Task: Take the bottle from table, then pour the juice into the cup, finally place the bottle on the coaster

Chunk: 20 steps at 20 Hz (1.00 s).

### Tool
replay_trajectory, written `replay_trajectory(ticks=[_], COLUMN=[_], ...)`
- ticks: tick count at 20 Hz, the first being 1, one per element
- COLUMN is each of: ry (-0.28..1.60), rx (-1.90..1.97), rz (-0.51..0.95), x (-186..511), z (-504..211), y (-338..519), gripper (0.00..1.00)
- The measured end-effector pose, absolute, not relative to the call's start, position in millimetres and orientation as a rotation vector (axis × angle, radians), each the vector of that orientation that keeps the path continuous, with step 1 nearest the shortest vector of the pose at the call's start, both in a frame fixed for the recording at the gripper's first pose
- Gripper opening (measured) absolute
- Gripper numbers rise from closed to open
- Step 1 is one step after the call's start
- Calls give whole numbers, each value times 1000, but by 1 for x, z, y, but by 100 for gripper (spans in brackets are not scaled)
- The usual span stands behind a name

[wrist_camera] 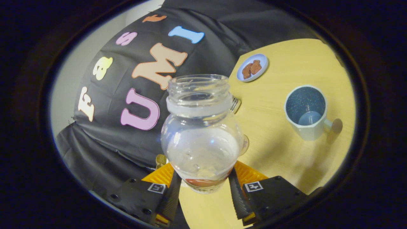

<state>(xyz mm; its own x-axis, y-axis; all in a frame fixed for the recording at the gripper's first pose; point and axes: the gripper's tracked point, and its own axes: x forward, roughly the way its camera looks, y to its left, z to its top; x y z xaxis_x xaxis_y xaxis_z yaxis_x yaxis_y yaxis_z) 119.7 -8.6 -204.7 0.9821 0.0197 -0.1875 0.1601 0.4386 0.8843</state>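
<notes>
A small pale-blue plate sat in the upper right of the frame on the yellow wooden worktop, holding two reddish-brown pieces of food (what kind was unclear), close to the black cloth wall.

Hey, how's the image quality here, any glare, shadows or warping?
Gripper view: fisheye bends the table edge; the bottle, clamped in the gripper, looks slightly soft with pale highlights on its glass; the cup is sharp and casts a soft shadow; the plate is small but clear.

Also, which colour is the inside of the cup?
Dark blue with fine light speckles inside the cup; the gripper view shows it best.
</notes>
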Motion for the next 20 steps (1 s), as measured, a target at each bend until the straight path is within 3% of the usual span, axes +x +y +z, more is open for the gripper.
replay_trajectory(ticks=[20], ry=[56], rx=[1615], rz=[-16], x=[138], z=[-191], y=[-29], gripper=[74])
